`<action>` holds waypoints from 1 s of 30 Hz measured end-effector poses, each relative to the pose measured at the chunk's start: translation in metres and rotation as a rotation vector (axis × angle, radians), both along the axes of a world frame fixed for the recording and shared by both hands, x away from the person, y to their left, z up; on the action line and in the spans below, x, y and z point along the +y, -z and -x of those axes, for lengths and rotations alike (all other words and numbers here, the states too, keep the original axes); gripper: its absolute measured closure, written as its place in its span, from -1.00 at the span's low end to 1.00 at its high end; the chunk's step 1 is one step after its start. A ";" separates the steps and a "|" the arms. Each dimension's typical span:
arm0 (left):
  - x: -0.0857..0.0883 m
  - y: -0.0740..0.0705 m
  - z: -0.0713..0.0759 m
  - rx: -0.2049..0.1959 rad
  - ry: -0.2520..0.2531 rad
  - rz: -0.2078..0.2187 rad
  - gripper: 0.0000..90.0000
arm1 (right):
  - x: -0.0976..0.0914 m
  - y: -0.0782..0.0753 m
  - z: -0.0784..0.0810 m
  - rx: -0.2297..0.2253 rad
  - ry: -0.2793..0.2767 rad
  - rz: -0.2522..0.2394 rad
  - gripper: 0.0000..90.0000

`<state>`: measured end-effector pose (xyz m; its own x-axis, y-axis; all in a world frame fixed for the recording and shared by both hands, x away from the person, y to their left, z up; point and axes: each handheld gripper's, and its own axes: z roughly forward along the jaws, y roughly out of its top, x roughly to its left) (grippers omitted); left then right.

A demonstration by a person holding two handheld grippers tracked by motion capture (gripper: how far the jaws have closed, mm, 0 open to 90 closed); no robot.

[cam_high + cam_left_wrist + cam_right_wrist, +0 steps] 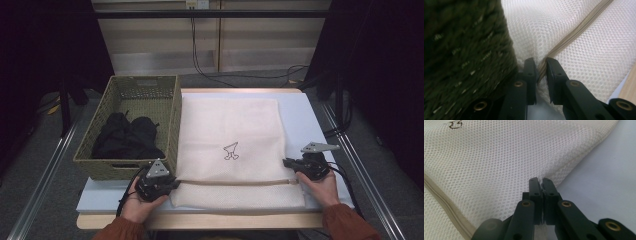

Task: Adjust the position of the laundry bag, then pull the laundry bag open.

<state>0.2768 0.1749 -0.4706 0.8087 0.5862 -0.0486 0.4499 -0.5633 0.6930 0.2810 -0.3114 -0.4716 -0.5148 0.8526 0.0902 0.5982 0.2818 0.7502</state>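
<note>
Each gripper (540, 65) (541, 181) pinches the flat white mesh bag (230, 125) beside a woven basket (172, 107).

Pretty dim room, light mostly falling on the table (200, 220), a pale wood top with a light blue mat (310, 120) on it. Beige wall panels (265, 40) run behind, black cables (200, 65) hang down them, grey floor (30, 180) and dark curtains (30, 50) at both sides.
</note>
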 end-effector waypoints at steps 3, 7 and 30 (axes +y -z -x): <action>-0.001 0.002 0.000 -0.005 -0.010 -0.008 0.69 | 0.001 0.002 0.001 0.009 0.004 0.010 0.93; -0.001 0.002 0.001 -0.008 -0.017 -0.013 0.51 | 0.001 0.005 0.001 0.004 -0.008 0.021 0.86; -0.018 -0.012 0.013 -0.063 0.047 0.154 -0.30 | -0.023 -0.012 0.016 -0.061 0.027 -0.089 -0.05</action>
<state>0.2639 0.1567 -0.4582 0.8392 0.5375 -0.0828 0.3784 -0.4678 0.7987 0.2648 -0.3341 -0.4599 -0.4991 0.8560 0.1352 0.5567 0.1971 0.8070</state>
